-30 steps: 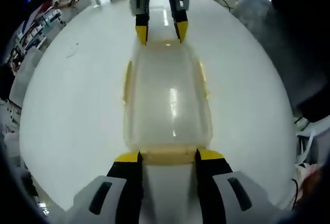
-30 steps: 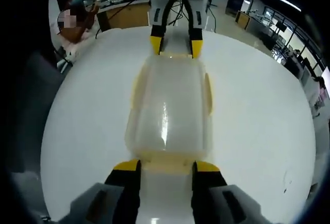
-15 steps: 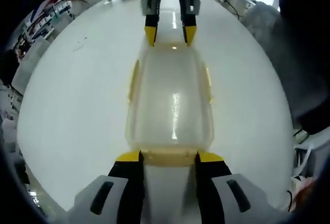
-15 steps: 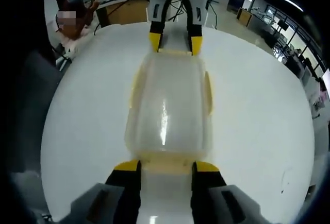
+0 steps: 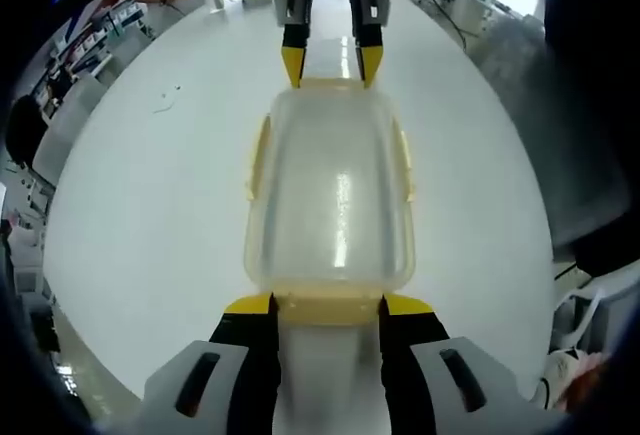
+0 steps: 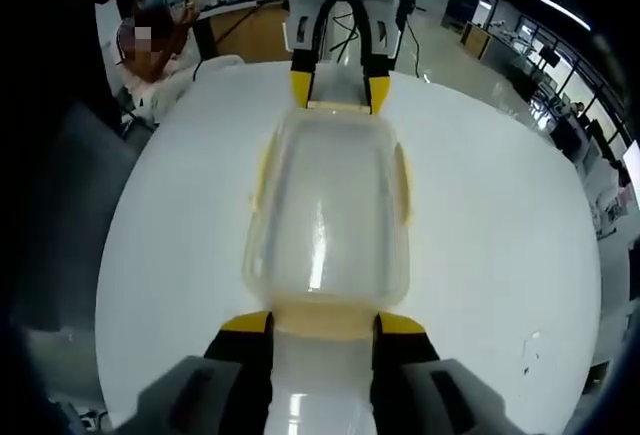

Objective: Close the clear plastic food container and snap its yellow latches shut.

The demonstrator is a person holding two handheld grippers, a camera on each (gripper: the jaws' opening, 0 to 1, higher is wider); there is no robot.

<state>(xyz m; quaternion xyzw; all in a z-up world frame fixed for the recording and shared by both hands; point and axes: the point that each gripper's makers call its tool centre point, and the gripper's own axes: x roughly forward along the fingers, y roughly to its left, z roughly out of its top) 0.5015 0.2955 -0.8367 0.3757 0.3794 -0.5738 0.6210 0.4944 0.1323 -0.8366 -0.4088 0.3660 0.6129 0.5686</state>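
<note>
- Clear container (image 5: pixel 330 195) looks light, thin-walled and slippery on the white bench (image 5: pixel 150 215).
- Left tool (image 5: pixel 327 304) and right tool (image 6: pixel 322 323) each sit spread astride a yellow end latch (image 5: pixel 328 305); contact likely, unclear.
- Press latches, not walls.

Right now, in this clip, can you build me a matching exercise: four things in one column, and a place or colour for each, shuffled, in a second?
Things:
1. clear container
2. long-side latches
3. table
4. left gripper

Place or colour:
A. white, under everything
B. yellow, along both long edges
C. at one short end of the container, jaws either side of the yellow end latch
D. see-through, lying between the left gripper and the right gripper

Pairs: 1-D, 2-B, 3-A, 4-C
</note>
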